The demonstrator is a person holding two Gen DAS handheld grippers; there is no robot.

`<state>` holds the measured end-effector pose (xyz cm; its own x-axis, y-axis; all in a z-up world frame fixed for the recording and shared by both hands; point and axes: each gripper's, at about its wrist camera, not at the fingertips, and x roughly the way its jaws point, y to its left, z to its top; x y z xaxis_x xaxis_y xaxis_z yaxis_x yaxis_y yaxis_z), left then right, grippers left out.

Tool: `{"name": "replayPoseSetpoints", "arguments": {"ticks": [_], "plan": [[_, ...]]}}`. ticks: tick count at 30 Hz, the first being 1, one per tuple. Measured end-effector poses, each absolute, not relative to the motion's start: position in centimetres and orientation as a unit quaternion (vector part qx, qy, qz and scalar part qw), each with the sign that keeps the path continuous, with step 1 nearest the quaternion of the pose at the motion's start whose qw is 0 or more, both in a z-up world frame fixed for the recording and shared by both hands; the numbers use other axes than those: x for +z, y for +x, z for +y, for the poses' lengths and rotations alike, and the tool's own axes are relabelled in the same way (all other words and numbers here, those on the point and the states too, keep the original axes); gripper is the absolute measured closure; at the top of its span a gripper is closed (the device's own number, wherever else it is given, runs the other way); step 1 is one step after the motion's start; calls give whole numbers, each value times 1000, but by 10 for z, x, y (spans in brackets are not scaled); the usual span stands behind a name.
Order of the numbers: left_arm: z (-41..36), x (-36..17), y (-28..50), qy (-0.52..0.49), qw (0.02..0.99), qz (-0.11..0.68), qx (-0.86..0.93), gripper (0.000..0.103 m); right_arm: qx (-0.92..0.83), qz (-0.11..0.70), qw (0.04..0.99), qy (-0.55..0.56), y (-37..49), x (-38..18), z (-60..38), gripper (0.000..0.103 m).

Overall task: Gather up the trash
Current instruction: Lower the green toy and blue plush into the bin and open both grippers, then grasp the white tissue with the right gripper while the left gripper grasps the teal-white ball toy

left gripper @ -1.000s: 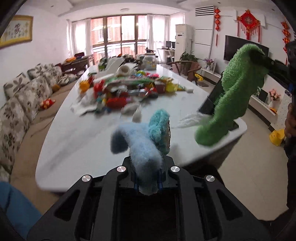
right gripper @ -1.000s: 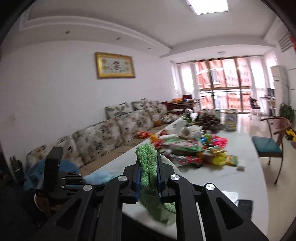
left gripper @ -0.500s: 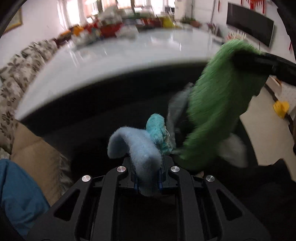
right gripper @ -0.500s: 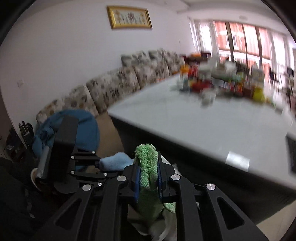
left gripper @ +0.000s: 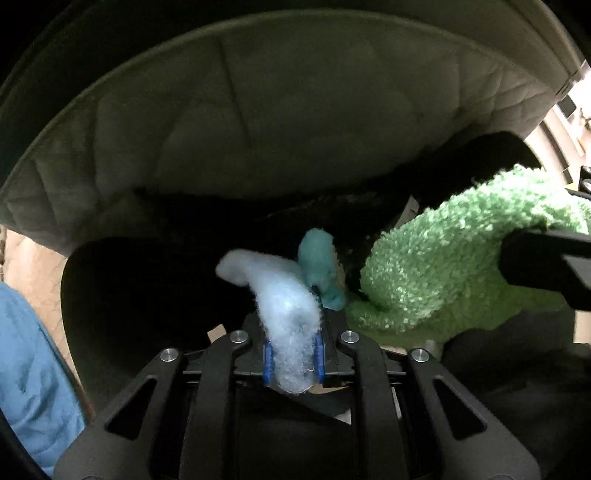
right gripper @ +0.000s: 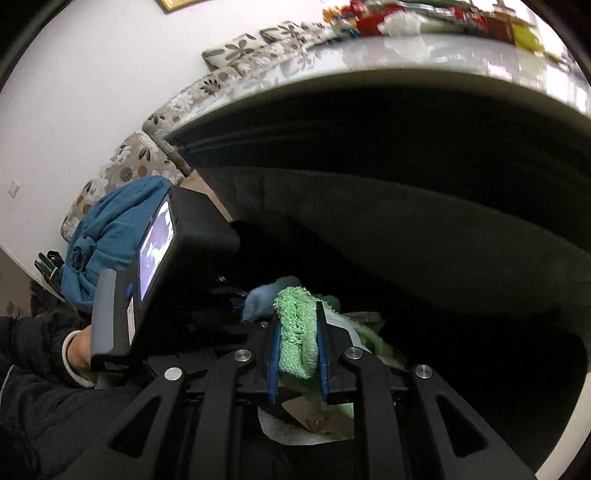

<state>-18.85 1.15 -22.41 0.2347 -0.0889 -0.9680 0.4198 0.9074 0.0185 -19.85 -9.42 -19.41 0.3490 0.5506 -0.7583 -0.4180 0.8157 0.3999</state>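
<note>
Both grippers hang over a dark bin bag [left gripper: 155, 295] — left gripper [left gripper: 293, 354] jaws opening around a pale-blue fluffy cloth [left gripper: 284, 306], right gripper [right gripper: 297, 354] jaws opening around a green cloth [right gripper: 297, 332]. Neither has dropped yet. More litter [right gripper: 424, 18] waits on the bench [right gripper: 369, 55] — the job looks far from done.

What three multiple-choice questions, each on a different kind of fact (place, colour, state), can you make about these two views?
1. Where does the clutter lie?
A. on the table
B. on the floor
C. on a chair

2. Which colour is the cloth in the right tool?
A. red
B. green
C. white

3. How is the blue cloth at the left tool?
A. pinched between its pads
B. lying loose on the table
C. hanging from a hook

Key:
1 A, the pile sits on the white top.
2 B, green loops show between the pads.
3 A, both pads press on it.
</note>
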Motion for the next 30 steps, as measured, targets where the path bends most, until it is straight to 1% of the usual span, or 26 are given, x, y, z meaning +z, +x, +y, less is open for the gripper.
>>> {"name": "replayPoseSetpoints", "arguments": {"ticks": [2, 3, 4, 5, 6, 9, 13, 15, 18, 19, 20, 21, 22, 24, 25, 27, 29, 30], "plan": [[8, -227, -185, 147, 770, 601, -156, 80, 293, 497, 814, 66, -196, -199, -92, 84], [6, -228, -183, 149, 769, 602, -152, 68, 290, 500, 814, 65, -197, -200, -91, 76], [3, -228, -180, 149, 770, 602, -148, 51, 287, 499, 815, 67, -197, -201, -91, 69], [4, -227, -179, 148, 773, 600, -143, 43, 285, 495, 818, 69, -198, -199, -92, 55], [6, -224, -179, 146, 778, 595, -138, 33, 281, 490, 823, 67, -199, -196, -93, 51], [8, -221, -178, 141, 783, 591, -135, 31, 280, 488, 823, 72, -197, -194, -96, 51], [9, -222, -173, 131, 781, 596, -133, 30, 274, 490, 823, 84, -197, -192, -107, 51], [14, -215, -171, 125, 786, 591, -130, 30, 275, 481, 828, 88, -200, -179, -109, 51], [31, -189, -171, 107, 799, 578, -129, 30, 291, 448, 841, 89, -206, -134, -119, 51], [40, -176, -172, 97, 804, 571, -133, 30, 300, 425, 849, 91, -201, -107, -125, 51], [52, -163, -172, 89, 810, 563, -138, 30, 304, 410, 855, 91, -194, -89, -129, 50], [56, -152, -171, 84, 816, 555, -140, 30, 305, 399, 860, 89, -186, -73, -132, 46], [61, -137, -171, 80, 824, 543, -143, 30, 300, 381, 871, 80, -167, -52, -135, 44], [68, -112, -171, 76, 840, 517, -144, 30, 268, 357, 893, 52, -121, -27, -138, 42], [70, -100, -169, 74, 848, 504, -142, 30, 257, 353, 898, 48, -103, -23, -138, 42], [76, -75, -163, 58, 864, 480, -140, 30, 226, 364, 902, 56, -31, -22, -140, 39], [81, -51, -152, 39, 880, 453, -137, 22, 207, 383, 898, 71, 23, -29, -141, 39], [79, -42, -147, 34, 887, 442, -131, 21, 202, 398, 891, 84, 57, -36, -140, 39]]}}
